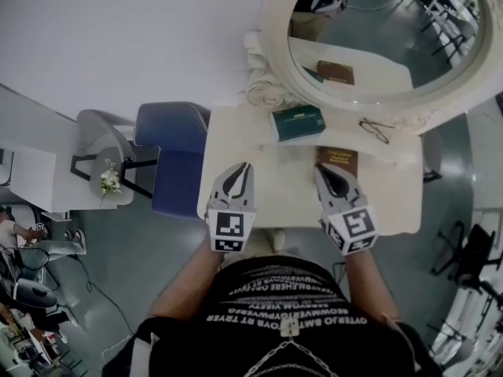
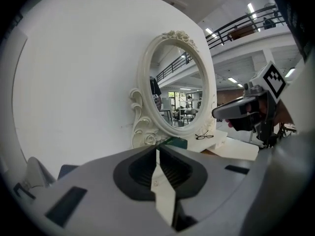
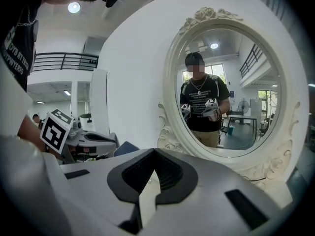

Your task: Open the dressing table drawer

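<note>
Dressing table: the white top spreads under and ahead of your left gripper and right gripper. Its front edge lies back beneath their marker cubes, close to your body.
Oval mirror: it stands at the far side of the top, straight ahead of both sets of jaws and well apart from them.
Drawer: no view shows its front. It most likely sits under the top's front edge, so it lies below your jaw tips and back toward you. Its long axis would run left to right, across the line along which both grippers point.
Left gripper: the jaws are clenched tip to tip on nothing, pointing out over the left half of the top.
Right gripper: the jaws are likewise closed and empty, with the tips over the near end of a brown book.
Nearer hand: a pale rounded thing peeks out below the front edge between the two grippers, somewhat nearer your left. You cannot tell from here whether it is the drawer pull.
Coming move: it probably calls for one gripper to drop below the edge, part its jaws and draw back toward you.
Green box and glasses: both lie ahead of the tips, away from the front edge.
</note>
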`<state>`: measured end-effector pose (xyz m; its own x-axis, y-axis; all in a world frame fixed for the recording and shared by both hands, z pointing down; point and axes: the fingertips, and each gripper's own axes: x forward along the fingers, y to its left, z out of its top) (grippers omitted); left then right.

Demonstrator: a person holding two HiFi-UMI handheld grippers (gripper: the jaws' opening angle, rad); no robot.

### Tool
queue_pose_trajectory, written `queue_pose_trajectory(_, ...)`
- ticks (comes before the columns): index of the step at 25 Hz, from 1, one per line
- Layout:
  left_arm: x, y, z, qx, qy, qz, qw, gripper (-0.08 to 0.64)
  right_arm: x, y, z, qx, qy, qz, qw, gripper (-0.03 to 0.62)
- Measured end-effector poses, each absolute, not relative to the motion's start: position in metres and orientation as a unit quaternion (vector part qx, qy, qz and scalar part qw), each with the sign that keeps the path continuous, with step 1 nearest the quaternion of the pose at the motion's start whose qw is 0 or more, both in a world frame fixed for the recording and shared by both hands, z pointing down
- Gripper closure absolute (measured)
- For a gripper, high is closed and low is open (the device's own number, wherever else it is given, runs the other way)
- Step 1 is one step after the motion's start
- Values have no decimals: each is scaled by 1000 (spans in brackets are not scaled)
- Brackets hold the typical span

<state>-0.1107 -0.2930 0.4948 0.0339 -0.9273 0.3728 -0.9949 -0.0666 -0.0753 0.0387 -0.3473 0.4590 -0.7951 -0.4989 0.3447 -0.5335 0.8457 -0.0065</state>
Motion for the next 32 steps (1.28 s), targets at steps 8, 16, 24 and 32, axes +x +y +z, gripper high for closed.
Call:
queue_pose_trajectory(8, -104, -300, 534, 723, -651, 185, 140, 512, 27, -357, 466, 272, -946, 62, 168, 591)
queue_pose_trajectory(16, -109, -314, 577, 726, -633, 209, 170, 491, 22, -371, 473, 282, -941, 71, 175, 591)
queue_pose_trajectory(24, -119, -331, 626, 721, -621, 230, 204, 479, 18, -389, 478, 292, -935, 76, 186, 591)
queue_pose_trajectory(32, -119, -346, 667, 720, -600, 254, 240, 460, 9, -402, 479, 295, -934, 78, 189, 591)
